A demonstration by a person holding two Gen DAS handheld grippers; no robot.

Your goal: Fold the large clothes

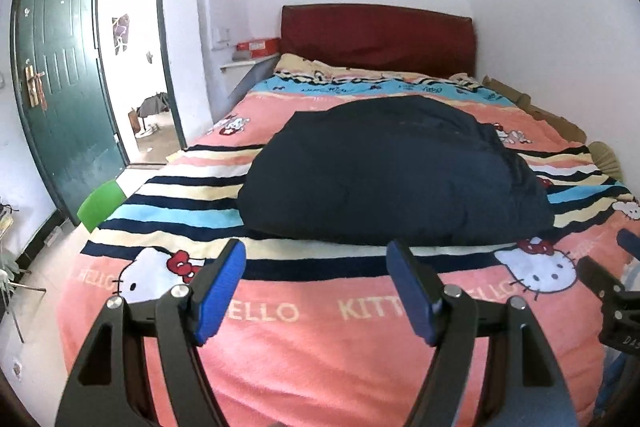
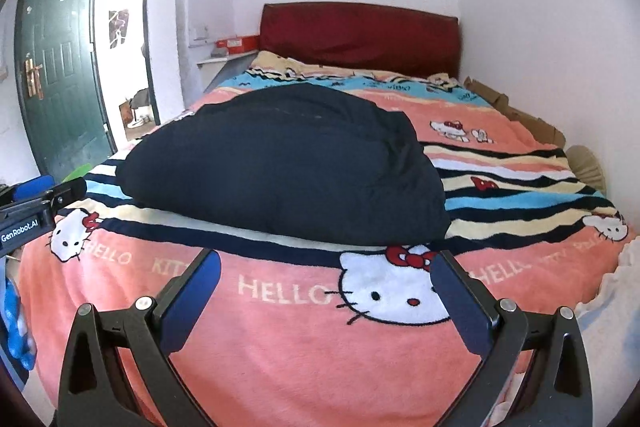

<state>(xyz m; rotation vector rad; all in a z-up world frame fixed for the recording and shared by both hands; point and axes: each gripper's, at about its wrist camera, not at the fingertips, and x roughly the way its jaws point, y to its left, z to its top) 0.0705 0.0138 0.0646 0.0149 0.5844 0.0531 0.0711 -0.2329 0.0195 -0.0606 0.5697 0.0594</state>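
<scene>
Left gripper (image 1: 316, 291): its two blue pads stand apart with nothing between them. It holds nothing. It hangs over the pink front part of the blanket, short of the coat.
Right gripper (image 2: 326, 301): its jaws are wide apart and empty too. A white cat face on the blanket shows in the gap.
Coat (image 1: 394, 167): a big, dark blue, puffy bundle. It lies in the middle of the bed on the striped part of the blanket. Neither gripper touches it.
Blanket (image 1: 304, 347): pink, with stripes, cat faces and the words HELLO KITTY. It covers the bed.
Headboard (image 1: 376, 39): dark red, at the far end of the bed against the white wall.
Door (image 1: 60, 79): green, standing open on the left.
</scene>
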